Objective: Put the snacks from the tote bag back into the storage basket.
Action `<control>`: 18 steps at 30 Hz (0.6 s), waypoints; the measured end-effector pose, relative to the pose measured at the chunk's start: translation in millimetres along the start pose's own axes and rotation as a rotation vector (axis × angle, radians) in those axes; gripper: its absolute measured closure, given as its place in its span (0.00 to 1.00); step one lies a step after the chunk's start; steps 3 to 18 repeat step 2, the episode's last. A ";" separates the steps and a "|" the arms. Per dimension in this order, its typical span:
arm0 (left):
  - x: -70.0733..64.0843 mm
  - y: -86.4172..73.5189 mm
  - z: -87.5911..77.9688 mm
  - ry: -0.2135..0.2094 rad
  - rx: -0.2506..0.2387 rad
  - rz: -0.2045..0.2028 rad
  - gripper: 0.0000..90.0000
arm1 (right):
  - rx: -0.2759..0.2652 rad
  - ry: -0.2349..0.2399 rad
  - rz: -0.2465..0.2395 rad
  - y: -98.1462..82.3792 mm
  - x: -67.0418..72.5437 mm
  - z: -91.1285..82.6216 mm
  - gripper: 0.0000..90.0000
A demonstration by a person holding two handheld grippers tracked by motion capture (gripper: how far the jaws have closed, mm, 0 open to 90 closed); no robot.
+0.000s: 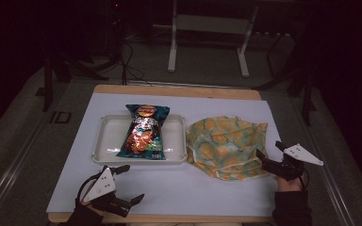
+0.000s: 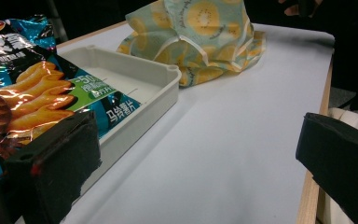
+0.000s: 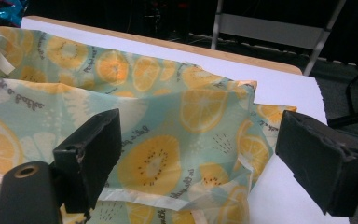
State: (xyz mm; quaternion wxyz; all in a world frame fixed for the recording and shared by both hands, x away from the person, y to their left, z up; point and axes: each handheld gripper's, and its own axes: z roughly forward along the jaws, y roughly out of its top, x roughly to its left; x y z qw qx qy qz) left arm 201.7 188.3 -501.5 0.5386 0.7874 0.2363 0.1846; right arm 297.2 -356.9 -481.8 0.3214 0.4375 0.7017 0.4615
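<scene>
Right gripper (image 1: 272,157): jaws spread wide, nothing between them yet. It sits at the right edge of the crumpled fruit-print fabric bag, pale green with orange slices (image 1: 227,146), lined up, I'd say, for a pinch on that edge.
Bag from the right gripper view: the printed cloth (image 3: 158,140) runs from behind the left-hand jaw across the gap between the jaws. The other jaw stands clear over the white table cover (image 3: 289,88). No contact that I can make out.
Left gripper (image 1: 128,183): jaws also apart, empty, parked low near the front table edge. It looks like it's waiting its turn.
Tray: the shallow white plastic tray (image 1: 106,141) lies just ahead of the left jaws.
Snack: a glossy blue crisp packet (image 1: 143,131) rests flat in the tray, out of the way.
Left gripper view: the packet (image 2: 32,88) sits behind the left-hand jaw, with the bag (image 2: 200,37) farther off.
Judgement: bag handling first, probably opening it to take the packet.
</scene>
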 end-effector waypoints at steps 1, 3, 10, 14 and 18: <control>0.1 -0.1 0.1 0.000 0.000 0.000 0.00 | 0.000 -0.002 0.000 -0.1 -0.2 0.1 0.16; 0.1 -0.1 0.1 0.000 0.000 0.000 0.00 | 0.002 -0.004 0.001 -0.2 -0.4 0.2 0.16; 0.1 -0.1 0.1 0.000 0.000 0.000 0.00 | 0.002 -0.004 0.001 -0.2 -0.4 0.2 0.16; 0.1 -0.1 0.1 0.000 0.000 0.000 0.00 | 0.002 -0.004 0.001 -0.2 -0.4 0.2 0.16; 0.1 -0.1 0.1 0.000 0.000 0.000 0.00 | 0.002 -0.004 0.001 -0.2 -0.4 0.2 0.16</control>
